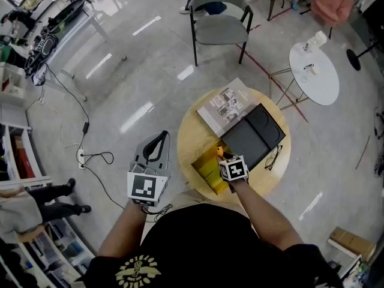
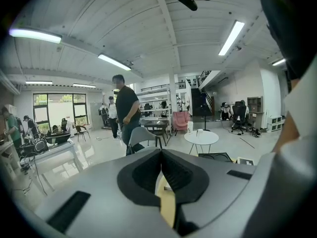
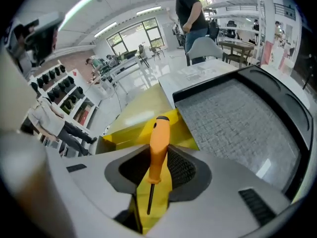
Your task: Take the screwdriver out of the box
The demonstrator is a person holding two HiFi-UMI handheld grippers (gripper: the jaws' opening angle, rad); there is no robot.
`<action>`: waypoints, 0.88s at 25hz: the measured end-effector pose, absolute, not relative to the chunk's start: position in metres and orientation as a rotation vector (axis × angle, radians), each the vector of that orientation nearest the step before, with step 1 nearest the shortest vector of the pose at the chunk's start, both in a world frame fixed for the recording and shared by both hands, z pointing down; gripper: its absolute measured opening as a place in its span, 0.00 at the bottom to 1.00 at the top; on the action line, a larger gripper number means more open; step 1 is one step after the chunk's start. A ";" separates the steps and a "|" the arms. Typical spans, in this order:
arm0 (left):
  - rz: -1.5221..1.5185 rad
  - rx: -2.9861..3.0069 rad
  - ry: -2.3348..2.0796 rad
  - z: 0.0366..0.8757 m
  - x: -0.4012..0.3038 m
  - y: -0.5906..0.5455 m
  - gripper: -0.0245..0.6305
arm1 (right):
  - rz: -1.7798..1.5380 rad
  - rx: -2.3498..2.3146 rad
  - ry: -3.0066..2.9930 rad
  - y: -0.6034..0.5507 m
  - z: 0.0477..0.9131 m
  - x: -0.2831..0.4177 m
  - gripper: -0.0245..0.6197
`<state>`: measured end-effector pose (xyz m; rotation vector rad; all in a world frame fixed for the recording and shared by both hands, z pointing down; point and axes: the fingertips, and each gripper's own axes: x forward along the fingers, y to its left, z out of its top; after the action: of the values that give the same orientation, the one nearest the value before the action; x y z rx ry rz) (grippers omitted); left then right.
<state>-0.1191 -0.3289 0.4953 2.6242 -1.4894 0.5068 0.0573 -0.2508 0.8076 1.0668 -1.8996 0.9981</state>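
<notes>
**Right gripper and tool.** The right gripper (image 3: 159,155) has its jaws closed on the orange handle of the screwdriver (image 3: 158,143). The pads press the handle from both sides. The dark shaft runs back toward the camera, and the handle's end points down at the open yellow box (image 3: 138,118). Whether the tool is fully clear of the box cannot be told.

**Left gripper.** The left gripper (image 2: 161,157) has its pads together at the tips, with nothing between them. In the head view it (image 1: 161,135) is held off the left edge of the round wooden table (image 1: 192,138).

**Table top.** The yellow box (image 1: 209,168) lies at the near edge, under the right gripper (image 1: 223,152). An open black case (image 1: 252,135) lies just beyond the box, and the right gripper view shows its grey lining (image 3: 233,118). A pair of glasses (image 1: 273,158) rests to the right of the case, and a printed booklet (image 1: 225,105) lies behind it.

**Background.** A grey chair (image 1: 219,23) and a small white round table (image 1: 315,74) stand farther off.
</notes>
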 end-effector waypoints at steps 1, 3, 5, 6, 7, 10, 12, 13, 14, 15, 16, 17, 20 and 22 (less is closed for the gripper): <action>0.515 2.621 -1.491 0.495 -0.118 -0.325 0.06 | 1.007 1.065 -1.937 -0.250 0.803 0.057 0.23; 0.531 2.610 -1.498 0.495 -0.118 -0.318 0.06 | 1.004 1.057 -2.007 -0.248 0.790 0.056 0.23; 0.518 2.604 -1.516 0.493 -0.117 -0.312 0.06 | 0.986 1.045 -2.072 -0.246 0.773 0.055 0.23; 0.507 2.601 -1.522 0.492 -0.116 -0.309 0.06 | 0.975 1.039 -2.103 -0.245 0.765 0.056 0.23; 0.497 2.597 -1.528 0.491 -0.115 -0.305 0.06 | 0.960 1.035 -2.132 -0.244 0.756 0.056 0.23; 0.471 2.598 -1.544 0.483 -0.111 -0.297 0.06 | 0.916 1.034 -2.208 -0.240 0.731 0.060 0.22; 0.470 2.590 -1.555 0.480 -0.110 -0.289 0.06 | 0.893 1.038 -2.258 -0.237 0.715 0.063 0.22; 0.471 2.584 -1.561 0.480 -0.110 -0.286 0.06 | 0.879 1.039 -2.284 -0.236 0.706 0.064 0.22; 0.471 2.579 -1.568 0.479 -0.109 -0.282 0.06 | 0.862 1.041 -2.310 -0.234 0.697 0.066 0.22; 0.468 2.575 -1.575 0.477 -0.108 -0.279 0.06 | 0.845 1.041 -2.334 -0.233 0.689 0.067 0.22; 0.465 2.573 -1.582 0.476 -0.107 -0.276 0.06 | 0.827 1.040 -2.356 -0.232 0.682 0.069 0.23; 0.461 2.571 -1.588 0.474 -0.106 -0.273 0.06 | 0.808 1.039 -2.377 -0.231 0.674 0.070 0.22; 0.439 2.576 -1.609 0.470 -0.105 -0.267 0.06 | 0.748 1.043 -2.441 -0.229 0.650 0.072 0.22; 0.425 2.581 -1.622 0.466 -0.104 -0.264 0.06 | 0.711 1.050 -2.482 -0.227 0.632 0.072 0.23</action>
<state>-0.1044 -0.2636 0.4665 2.5813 -1.6222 0.4249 0.0719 -0.2274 0.6323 1.0499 -2.4819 0.7106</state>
